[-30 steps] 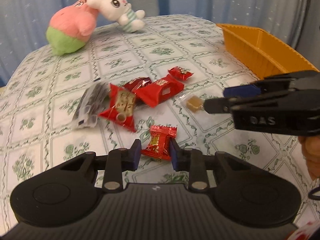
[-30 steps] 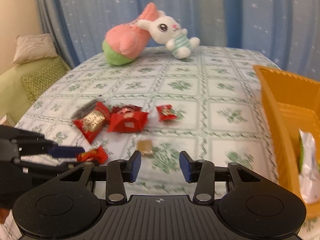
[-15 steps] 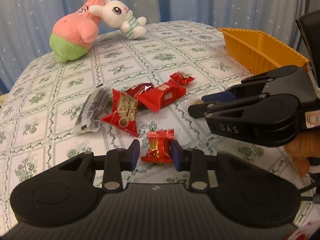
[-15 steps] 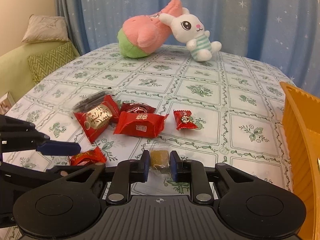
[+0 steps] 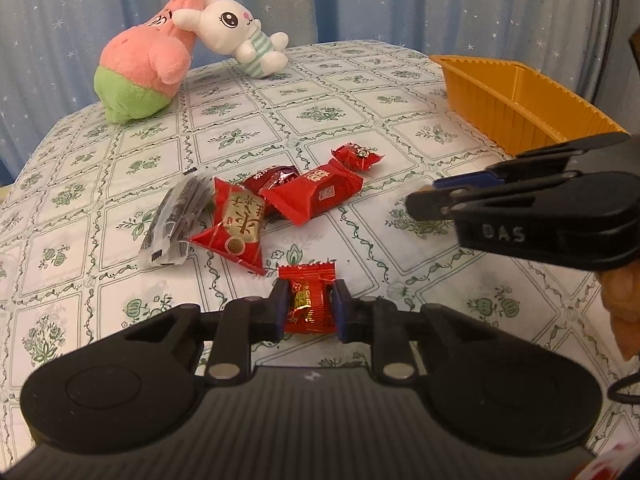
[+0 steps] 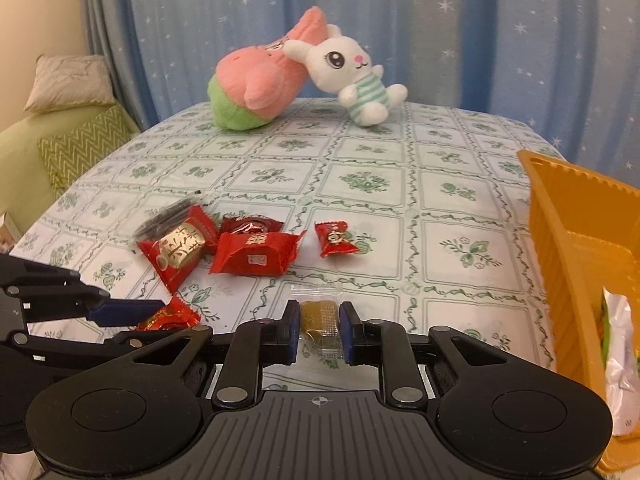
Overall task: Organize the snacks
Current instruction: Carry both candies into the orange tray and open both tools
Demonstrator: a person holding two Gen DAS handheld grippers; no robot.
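Fingers [image 5: 280, 306] pinch the red candy [image 5: 308, 300]; orange tray [image 5: 504, 100] hugs the table's right edge.

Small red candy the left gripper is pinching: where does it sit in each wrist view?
Left wrist: small red candy bottom centre, clamped by the left gripper.
Right wrist: same candy lower left, behind a blue fingertip.
Shared landmark: white bunny plush at the table's far edge.

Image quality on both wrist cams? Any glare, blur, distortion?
Left wrist: sharp, strong fisheye bend, dark corners; glare on the shiny red foil candy. Right wrist: sharp, same bend; warm indoor light, highlights on the clear-wrapped brown candy; orange plastic tray cut off at frame edge.
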